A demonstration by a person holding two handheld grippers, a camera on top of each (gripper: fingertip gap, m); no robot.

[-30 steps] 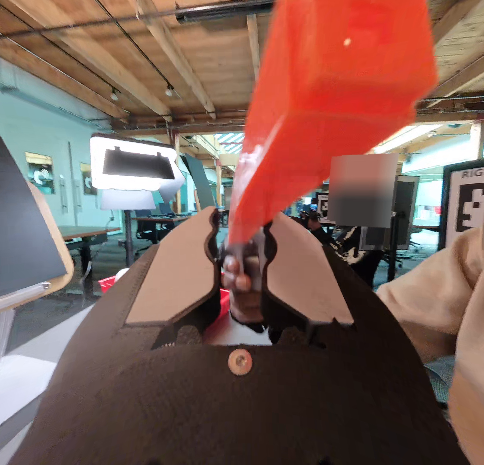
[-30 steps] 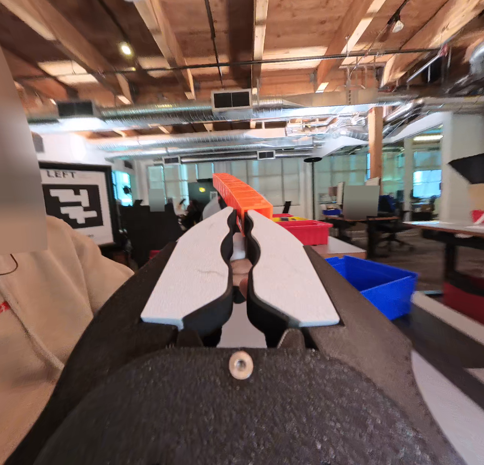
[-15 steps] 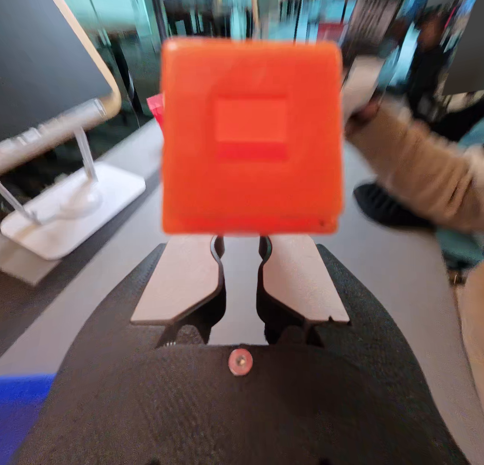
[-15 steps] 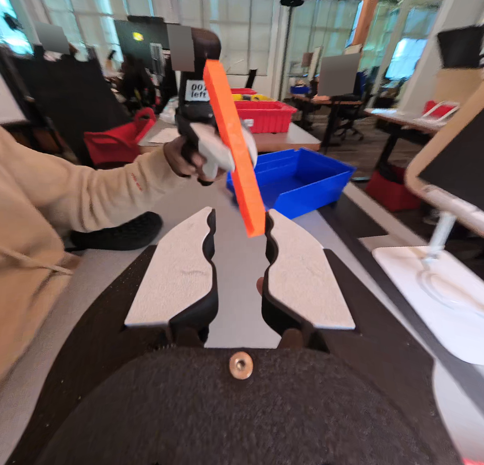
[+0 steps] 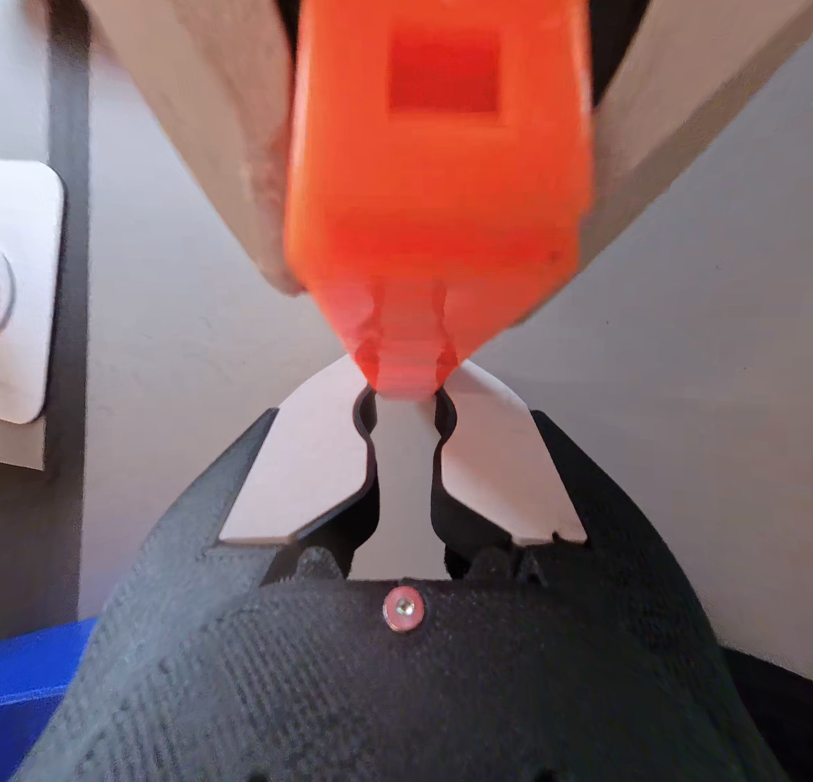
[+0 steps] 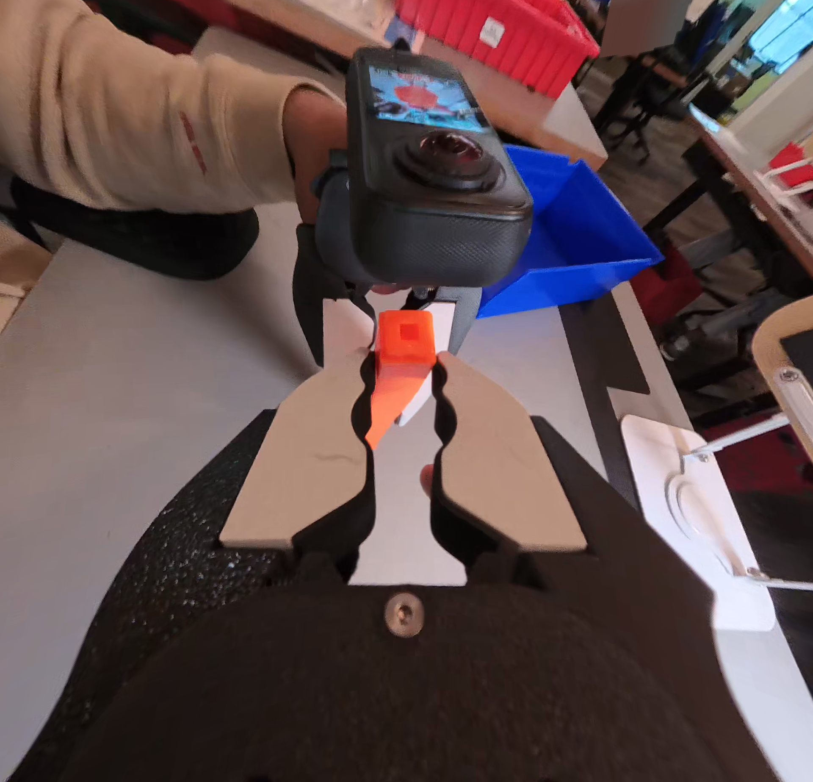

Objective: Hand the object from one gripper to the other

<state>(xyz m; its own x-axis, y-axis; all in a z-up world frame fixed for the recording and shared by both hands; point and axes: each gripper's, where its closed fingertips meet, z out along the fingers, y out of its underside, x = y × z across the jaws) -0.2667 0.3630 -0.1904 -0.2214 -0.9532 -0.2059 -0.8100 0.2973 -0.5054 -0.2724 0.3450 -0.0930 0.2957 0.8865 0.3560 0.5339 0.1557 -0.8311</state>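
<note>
Orange plastic in the form of a long block (image 6: 404, 342), caught between both tools at once. Pinched at its thin edge between the tips of the left gripper (image 5: 404, 391), jaws drawn in to a narrow gap and closed on it. Seen end-on from there, with a square hollow in the near face (badly blurred, so no finer detail to report). Flanked on either side, just past the left tips, by the beige fingers (image 5: 198, 122) of the other tool.

From the other side: clamped as well at the very tips of the right gripper (image 6: 402, 360), jaws nearly together, both tips touching the sides of the block, the rest of it slanting back into the gap between the fingers. Directly ahead of the right tips, a black camera (image 6: 435, 166) atop the left tool, gripped by a hand in a beige sleeve (image 6: 132, 114). Below both, a pale table (image 6: 132, 386). Ahead and to the right of the right gripper, a blue bin (image 6: 572, 241); farther beyond, a red bin (image 6: 492, 34).
</note>
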